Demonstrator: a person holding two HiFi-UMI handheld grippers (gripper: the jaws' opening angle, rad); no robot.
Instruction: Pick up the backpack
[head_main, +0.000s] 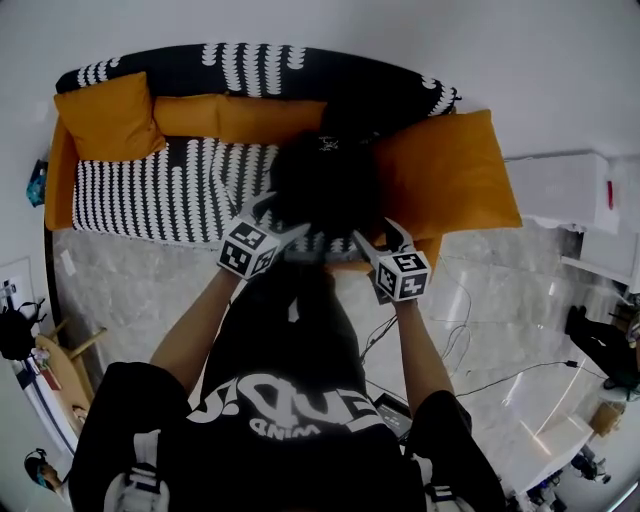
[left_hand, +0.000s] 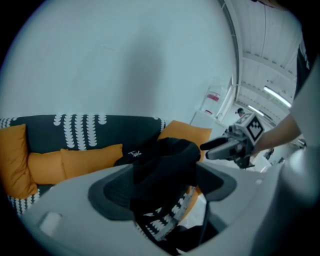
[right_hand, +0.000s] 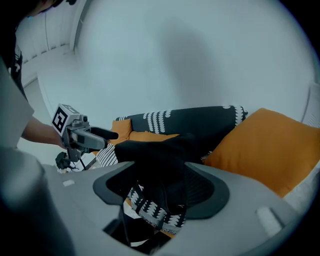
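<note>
Standing over the sofa (head_main: 150, 190), the person held one gripper in each hand. The black backpack (head_main: 322, 185) sat at the front edge of the sofa seat, next to a big orange cushion (head_main: 455, 170). It lay right ahead of both grippers and between them. The left gripper (head_main: 283, 236) was by the bag's left side and the right gripper (head_main: 372, 247) by its right side. Both looked about as near.

Both grippers had their jaws spread wide. In each gripper view the bag's dark top showed between the jaws, but the pads did not look pressed on it.

The bag looked like a round lump, so its long side was hard to tell. A small white mark (left_hand: 134, 153) on the bag was too small to read. White letters on the person's black shirt (head_main: 290, 400) were upside down, and one word looked like "WIND".
</note>
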